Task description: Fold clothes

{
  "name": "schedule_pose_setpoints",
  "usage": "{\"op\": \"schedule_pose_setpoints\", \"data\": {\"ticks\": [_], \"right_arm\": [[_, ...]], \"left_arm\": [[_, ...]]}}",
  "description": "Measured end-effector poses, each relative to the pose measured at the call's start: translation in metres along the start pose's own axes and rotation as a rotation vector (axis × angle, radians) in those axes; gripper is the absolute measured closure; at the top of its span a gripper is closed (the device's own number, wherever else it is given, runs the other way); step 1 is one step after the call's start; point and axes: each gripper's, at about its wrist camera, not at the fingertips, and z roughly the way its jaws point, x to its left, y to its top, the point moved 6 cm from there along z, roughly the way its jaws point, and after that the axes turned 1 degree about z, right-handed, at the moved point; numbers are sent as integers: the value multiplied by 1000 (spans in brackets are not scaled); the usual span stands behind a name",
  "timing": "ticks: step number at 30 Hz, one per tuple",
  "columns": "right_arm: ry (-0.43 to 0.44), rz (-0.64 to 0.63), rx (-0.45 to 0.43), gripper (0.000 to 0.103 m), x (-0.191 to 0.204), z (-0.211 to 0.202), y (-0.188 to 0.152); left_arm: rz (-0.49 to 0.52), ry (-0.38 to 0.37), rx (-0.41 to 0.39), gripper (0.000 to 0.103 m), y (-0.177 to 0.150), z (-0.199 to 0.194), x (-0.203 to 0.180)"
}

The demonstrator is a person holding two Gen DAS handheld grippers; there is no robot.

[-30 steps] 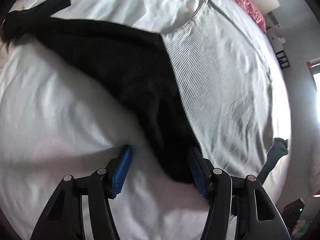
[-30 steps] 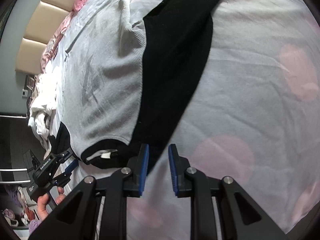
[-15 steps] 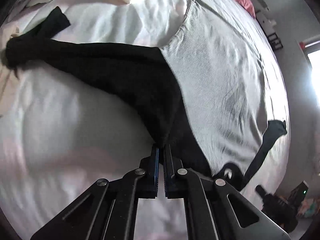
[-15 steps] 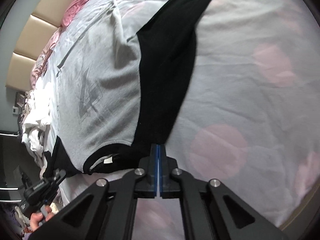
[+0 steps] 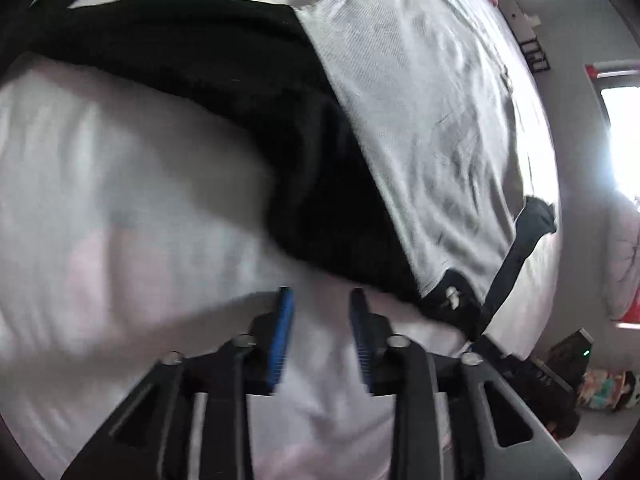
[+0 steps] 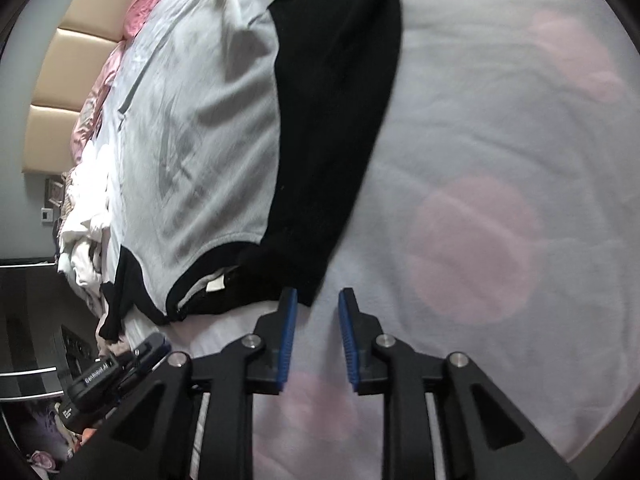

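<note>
Lying flat on the bed sheet (image 6: 500,128), the grey shirt with black sleeves (image 6: 208,132) fills the upper half of both wrist views. The only legible writing is white lettering that appears to read "GenRobot.AI" on the body of the left hand-held gripper (image 6: 150,350), seen at 8 o'clock in the right wrist view; a small white collar tag (image 6: 214,283) carries no readable text.

Left hand-held gripper (image 5: 322,300): blue pads moderately apart, only bare sheet between them. The black sleeve (image 5: 224,92) ends just beyond the fingertips, at 12 o'clock from them, and runs away toward 10 o'clock; the collar lies at 2 o'clock from the tips.

Right hand-held gripper (image 6: 317,300): pads a narrow gap apart and holding nothing. The near edge of the other black sleeve (image 6: 336,100) sits at 11 o'clock, just touching or just short of the left pad; I cannot tell which.

Compared with half a second earlier, when both pairs of pads were pressed together at the sleeve edges, the jaws of each hand-held gripper have just been opening, and the fabric now lies released on the bed. A padded headboard (image 6: 60,80) and pink bedding (image 6: 140,12) lie at 10 o'clock in the right wrist view.
</note>
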Motion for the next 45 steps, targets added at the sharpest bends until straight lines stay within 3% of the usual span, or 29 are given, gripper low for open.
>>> {"op": "schedule_pose_setpoints", "data": {"ticks": [1,7,8,9,13,19,21,23,30,34,37,40,45], "right_arm": [[6,6,-3,80,-1,2,2],[56,6,-22,80,6,6,16],[59,-6,-27,85,10,5,19],[63,-22,-34,89,15,2,21],[110,-59,-73,90,37,-14,34],[133,-76,-116,90,53,-13,73],[125,-66,-122,90,53,-8,88],[116,-56,-116,87,49,-6,97],[107,-31,-49,85,42,8,96],[115,-2,-31,83,37,12,90],[139,30,-27,83,35,9,90],[150,11,-31,81,40,-1,89],[42,-249,12,74,57,-15,85]], "left_arm": [[-16,-15,-12,57,3,3,-2],[-62,-65,-75,57,27,20,-21],[-48,-77,-86,62,32,15,-27],[-34,-89,-97,76,38,10,-33],[24,-126,-138,77,58,-9,-55],[77,-78,-140,76,92,23,-76],[89,-31,-131,76,105,22,-67],[95,6,-128,72,111,-8,-42],[82,-20,-69,66,82,-6,-55],[-17,-114,-21,66,66,8,-68],[-54,-128,-31,66,71,14,-78],[18,-69,-53,66,75,13,-94],[300,101,-21,66,68,18,-124]]}}
